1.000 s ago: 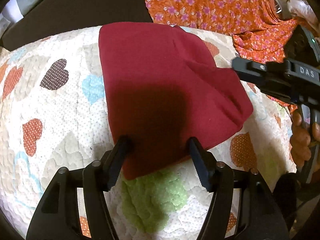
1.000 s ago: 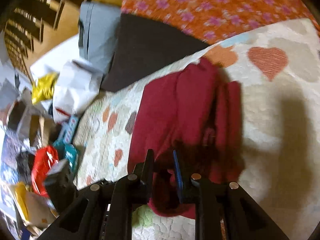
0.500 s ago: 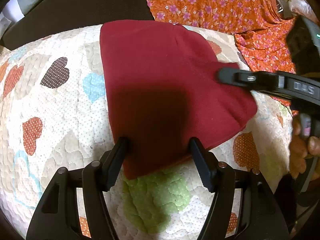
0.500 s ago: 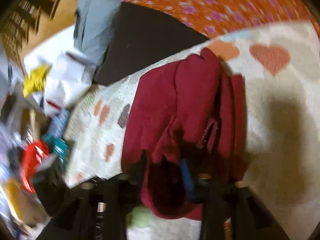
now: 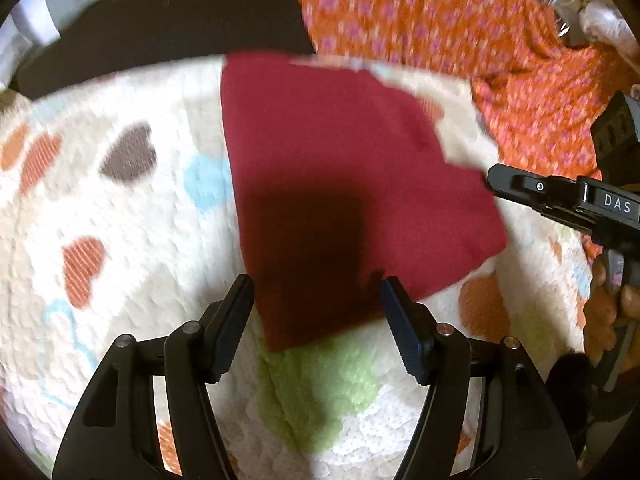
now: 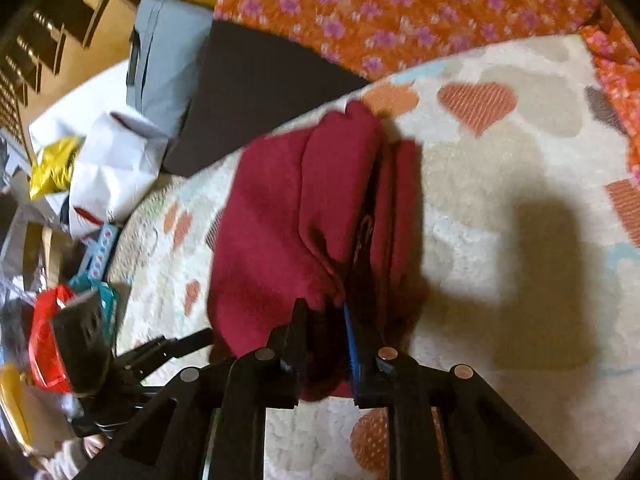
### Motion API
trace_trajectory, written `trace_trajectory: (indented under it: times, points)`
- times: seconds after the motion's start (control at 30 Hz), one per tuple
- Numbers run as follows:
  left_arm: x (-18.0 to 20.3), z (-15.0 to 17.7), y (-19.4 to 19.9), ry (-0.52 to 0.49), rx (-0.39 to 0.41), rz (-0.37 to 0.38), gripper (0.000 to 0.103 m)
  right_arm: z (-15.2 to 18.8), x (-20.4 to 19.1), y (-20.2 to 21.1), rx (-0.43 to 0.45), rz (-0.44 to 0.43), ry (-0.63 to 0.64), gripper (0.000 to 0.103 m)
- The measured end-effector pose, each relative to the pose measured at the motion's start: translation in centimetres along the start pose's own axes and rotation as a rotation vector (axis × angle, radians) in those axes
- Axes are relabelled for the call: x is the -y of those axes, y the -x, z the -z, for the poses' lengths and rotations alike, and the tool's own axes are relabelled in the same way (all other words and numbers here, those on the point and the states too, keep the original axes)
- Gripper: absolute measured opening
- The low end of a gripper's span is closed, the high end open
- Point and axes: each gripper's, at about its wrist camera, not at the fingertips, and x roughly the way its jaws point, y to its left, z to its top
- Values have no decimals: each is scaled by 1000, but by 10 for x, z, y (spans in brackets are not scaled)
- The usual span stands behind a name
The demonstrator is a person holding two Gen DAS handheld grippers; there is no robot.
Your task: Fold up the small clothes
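Note:
A dark red garment (image 5: 340, 184) lies folded on a cream quilt with heart patches (image 5: 120, 208). My left gripper (image 5: 316, 300) is open, hovering over the garment's near corner, one finger either side of it. My right gripper (image 6: 324, 320) is shut on the garment's right edge (image 6: 320, 208); red cloth bunches between its jaws. In the left wrist view the right gripper (image 5: 520, 188) shows as a black arm at the garment's right corner. In the right wrist view the garment shows several stacked folds.
An orange flowered cloth (image 5: 460, 28) lies beyond the quilt at the back and right. A black panel (image 6: 256, 92) and a grey cushion (image 6: 164, 56) lie past the quilt's far edge. Bags and packets (image 6: 76, 184) clutter the floor at the left.
The right gripper has pulled back to the right with the garment's edge still in it. The garment's right corner now lies flatter. My left gripper has stayed open over the near corner.

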Motion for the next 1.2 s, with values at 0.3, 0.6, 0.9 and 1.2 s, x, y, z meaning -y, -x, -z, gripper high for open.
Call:
trace_trajectory:
  times: [0.3,0.6,0.9,1.2]
  points:
    - [7,-19,-26,9,25,-48,66,-19,-21,-55,-2,95,113,15]
    - [13,-16,-32,-41,37,-126,70,-17,-5,-49,-25,61,50,16]
    - [14,-11,-29,-42,21,-146,70,22,-30,-38,-25,243,242,17]
    - [6,-14,-14,-3,39,-139,70,20,-21,-13,13,179,152,25]
